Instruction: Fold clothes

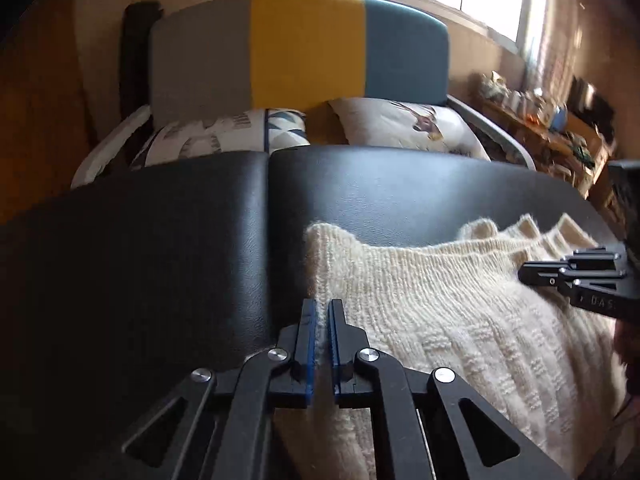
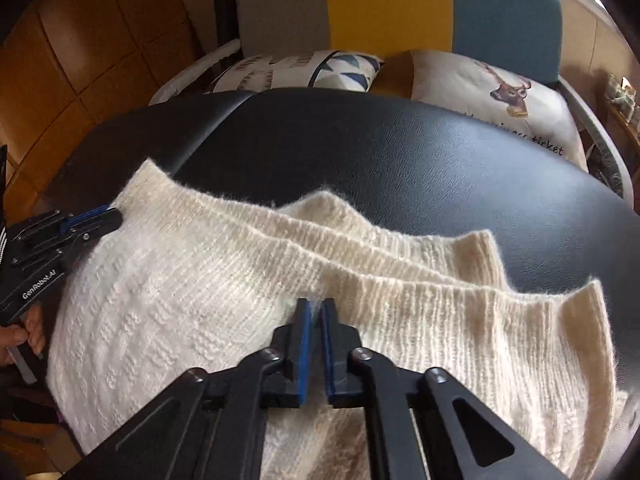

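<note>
A cream knitted sweater (image 1: 448, 312) (image 2: 224, 288) lies in folded layers on a black padded surface (image 1: 160, 240) (image 2: 440, 152). My left gripper (image 1: 322, 308) is shut on the sweater's left edge, with cream knit showing between its blue pads. In the right wrist view the left gripper (image 2: 108, 214) sits at the garment's far-left corner. My right gripper (image 2: 316, 306) is shut on a ribbed edge near the middle of the sweater, fuzz pinched between its fingers. In the left wrist view the right gripper (image 1: 532, 272) comes in from the right over the knit.
Behind the black surface stands a seat with a grey, yellow and blue back (image 1: 304, 48) and two printed cushions (image 1: 404, 124) (image 2: 304, 72). A cluttered wooden shelf (image 1: 552, 128) runs along the right wall. A hand (image 2: 24, 332) holds the left gripper.
</note>
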